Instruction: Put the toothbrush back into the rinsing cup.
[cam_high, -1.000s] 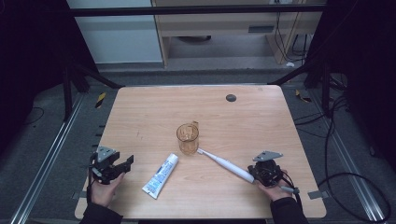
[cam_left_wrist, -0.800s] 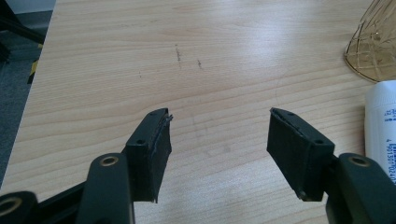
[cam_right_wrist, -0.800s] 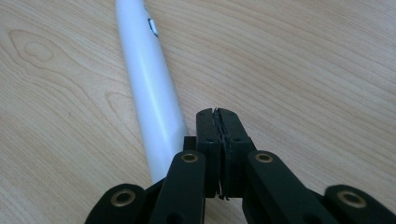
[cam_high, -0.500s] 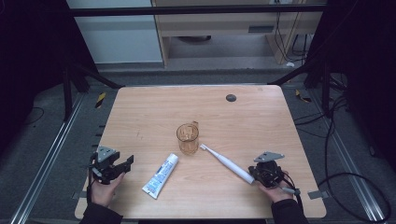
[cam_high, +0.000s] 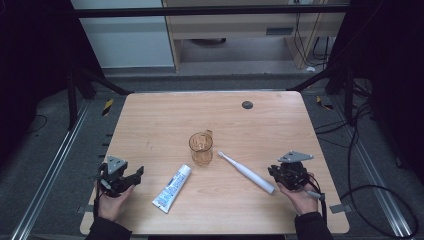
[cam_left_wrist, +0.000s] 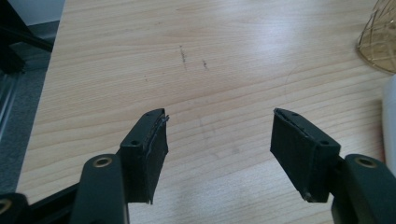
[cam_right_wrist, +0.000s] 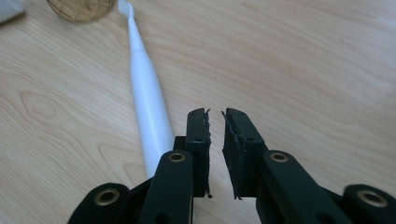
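cup (cam_high: 201, 147) mid-table, upright, contents unclear | toothbrush (cam_high: 247, 172) and tube (cam_high: 172, 188) toward near edge | left gripper (cam_high: 131, 176) near-left corner, jaws spread | right gripper (cam_high: 274, 172) near-right, jaws almost closed, empty

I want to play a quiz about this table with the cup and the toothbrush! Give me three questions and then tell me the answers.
1. True or false: the electric toothbrush stands inside the amber cup.
2. Which tool has its jaws spread wide: the left tool or the right tool?
3. What lies on the table between the left tool and the cup?
A) a spoon
B) a toothpaste tube
C) a bar of soap

Key: 1 false, it lies flat on the table beside the cup; 2 the left tool; 3 B.
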